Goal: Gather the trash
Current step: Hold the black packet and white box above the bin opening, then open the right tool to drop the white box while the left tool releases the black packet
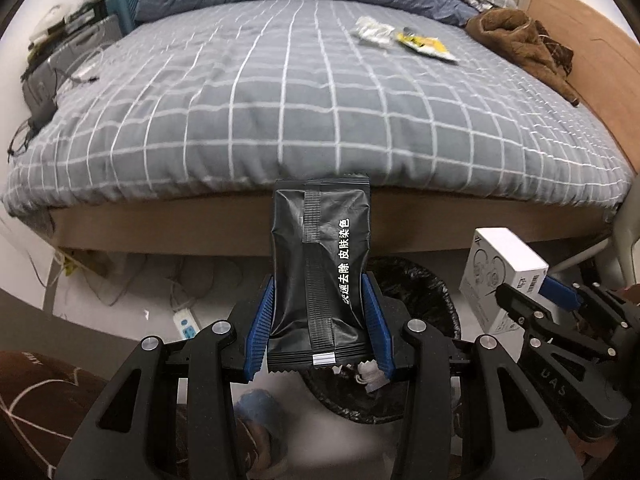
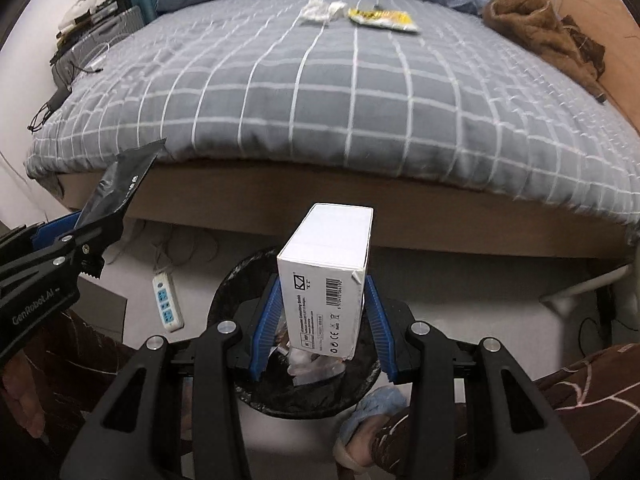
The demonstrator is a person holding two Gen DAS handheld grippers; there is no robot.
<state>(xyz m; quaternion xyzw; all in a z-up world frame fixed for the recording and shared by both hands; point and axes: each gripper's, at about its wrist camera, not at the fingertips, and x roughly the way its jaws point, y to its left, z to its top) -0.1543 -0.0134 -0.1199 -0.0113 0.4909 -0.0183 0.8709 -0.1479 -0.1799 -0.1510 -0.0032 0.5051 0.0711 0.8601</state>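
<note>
My left gripper (image 1: 319,316) is shut on a black foil packet (image 1: 320,268) with white lettering, held upright above a black-lined trash bin (image 1: 424,288) on the floor. My right gripper (image 2: 322,320) is shut on a white carton (image 2: 326,276) with a barcode, directly over the same bin (image 2: 236,280), which holds crumpled white paper (image 2: 312,364). The carton (image 1: 500,276) and the right gripper (image 1: 532,304) show at the right of the left wrist view; the packet (image 2: 118,188) and the left gripper (image 2: 76,236) show at the left of the right wrist view. Crumpled white paper (image 1: 374,30) and a yellow wrapper (image 1: 426,44) lie far up the bed.
A bed with a grey checked cover (image 1: 280,92) fills the background, its wooden frame (image 2: 360,208) just behind the bin. A brown garment (image 1: 520,40) lies at its right edge. A power strip (image 2: 166,300) and cables lie on the floor to the left. Cluttered cases (image 1: 68,48) stand far left.
</note>
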